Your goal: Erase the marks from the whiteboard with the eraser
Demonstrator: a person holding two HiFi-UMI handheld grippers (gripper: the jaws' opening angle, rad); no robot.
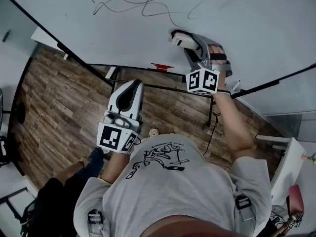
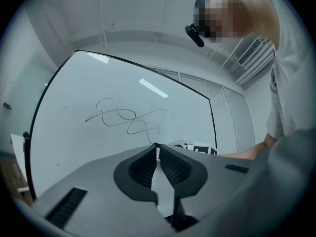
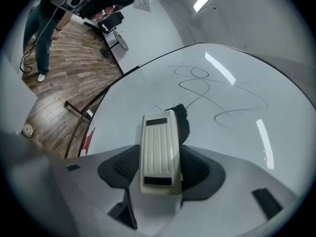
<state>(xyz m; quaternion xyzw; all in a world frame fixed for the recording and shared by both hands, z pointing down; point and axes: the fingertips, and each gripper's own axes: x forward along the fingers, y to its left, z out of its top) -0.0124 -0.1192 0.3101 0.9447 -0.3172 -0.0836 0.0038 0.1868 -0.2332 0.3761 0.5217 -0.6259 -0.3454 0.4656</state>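
1. The right gripper (image 1: 183, 39) was clamped on the eraser (image 3: 159, 152), its jaws pressing the cream, ribbed body from both sides.
2. The eraser's dark felt lay against the whiteboard (image 1: 256, 19), at the lower tail of the marks (image 1: 143, 4), which were one looping grey scribble across the board's upper part.
3. The left gripper (image 2: 155, 146) was held off the board, lower than the right one and pointing towards the scribble. Its jaws met at the tips with nothing between them.
4. A small red thing (image 1: 161, 66) sat on the dark rail along the board's bottom edge, to the left of the eraser in the head view.
5. The floor (image 1: 54, 98) below was brown wood planking, and another person (image 1: 64, 186) stood on it at the wearer's left.
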